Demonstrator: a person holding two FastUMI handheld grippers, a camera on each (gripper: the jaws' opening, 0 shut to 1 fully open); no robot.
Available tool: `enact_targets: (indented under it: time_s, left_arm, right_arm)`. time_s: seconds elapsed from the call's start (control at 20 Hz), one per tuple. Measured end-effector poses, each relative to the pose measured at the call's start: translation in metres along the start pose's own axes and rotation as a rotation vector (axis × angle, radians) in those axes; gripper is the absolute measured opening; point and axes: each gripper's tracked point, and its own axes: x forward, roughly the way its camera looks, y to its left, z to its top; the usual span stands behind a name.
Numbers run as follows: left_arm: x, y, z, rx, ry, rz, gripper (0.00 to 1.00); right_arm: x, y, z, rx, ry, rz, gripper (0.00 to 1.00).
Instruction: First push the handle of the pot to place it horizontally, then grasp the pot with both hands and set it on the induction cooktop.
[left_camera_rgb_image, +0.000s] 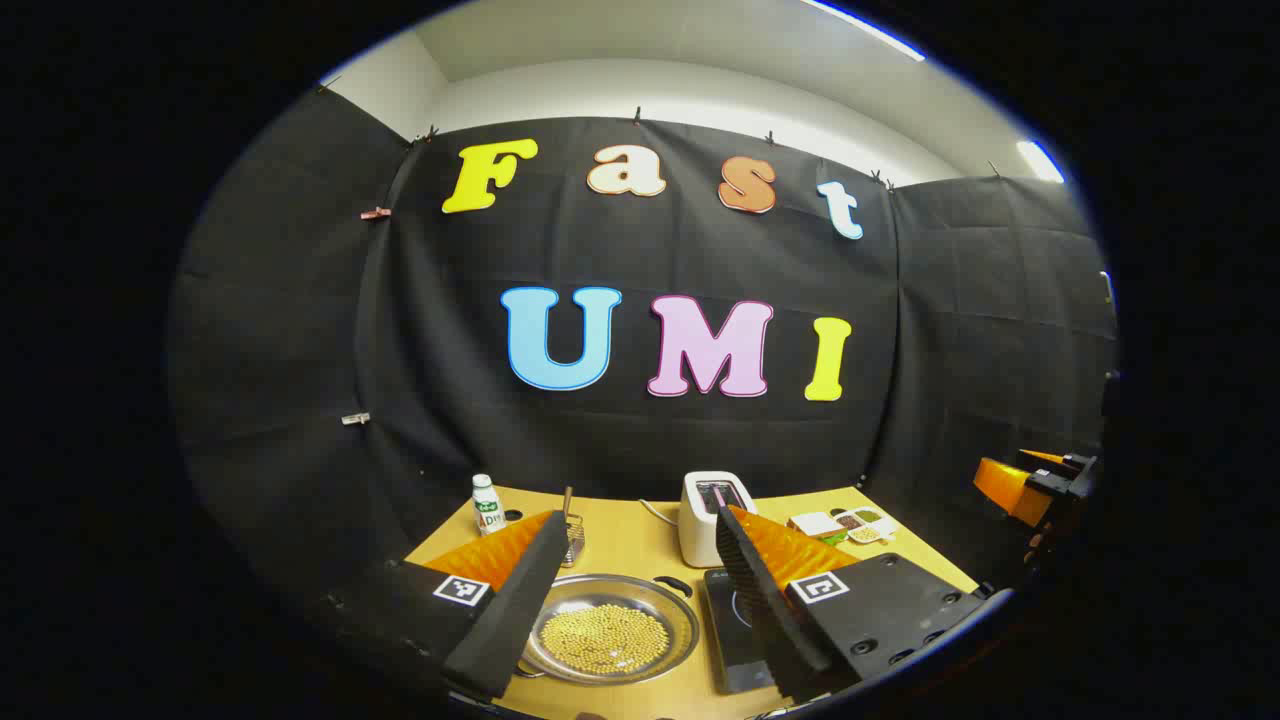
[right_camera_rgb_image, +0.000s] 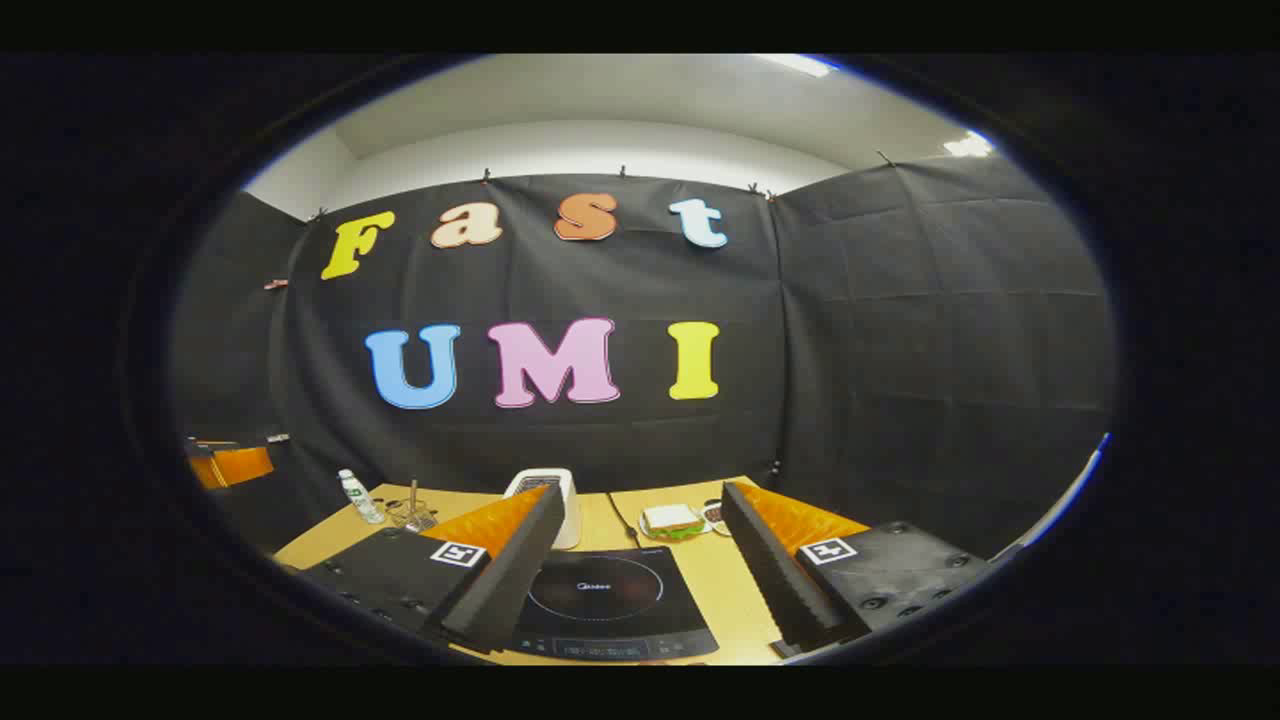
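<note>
While both the left gripper (left_camera_rgb_image: 640, 590) and right gripper (right_camera_rgb_image: 640, 575) are held agape and empty, the pot (left_camera_rgb_image: 610, 630) of loose yellow beads could be tipped by a hard push on its handle (left_camera_rgb_image: 672, 584), spilling them beside the induction cooktop (right_camera_rgb_image: 600, 600).

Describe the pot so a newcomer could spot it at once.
On the wooden table, look left of the black induction cooktop. The pot is the shallow round metal one, unlike its neighbours because it holds small yellow beads.

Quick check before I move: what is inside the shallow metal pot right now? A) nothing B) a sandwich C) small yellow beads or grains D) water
C: in the left gripper view the shallow silver metal pot on the wooden table holds a heap of small yellow beads or grains, beside the black induction cooktop.
</note>
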Motion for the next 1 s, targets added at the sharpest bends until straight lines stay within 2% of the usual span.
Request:
enact_targets:
  time_s: [0.35,0.45,0.5,1.0]
  left_arm:
    - [0.004,0.000,-0.010,-0.038,0.030,-0.012,0.93]
    - [0.004,0.001,-0.013,-0.049,0.041,-0.011,0.94]
    - [0.005,0.002,-0.015,-0.049,0.046,-0.011,0.94]
    - [0.006,0.002,-0.028,-0.050,0.077,-0.033,0.94]
  right_arm:
    - [-0.001,-0.001,-0.005,-0.008,0.017,0.008,1.00]
    - [-0.002,0.000,-0.006,-0.013,0.017,0.013,0.98]
    - [-0.002,0.001,-0.007,-0.015,0.017,0.017,1.00]
    - [-0.005,0.012,-0.015,-0.028,0.042,0.050,0.98]
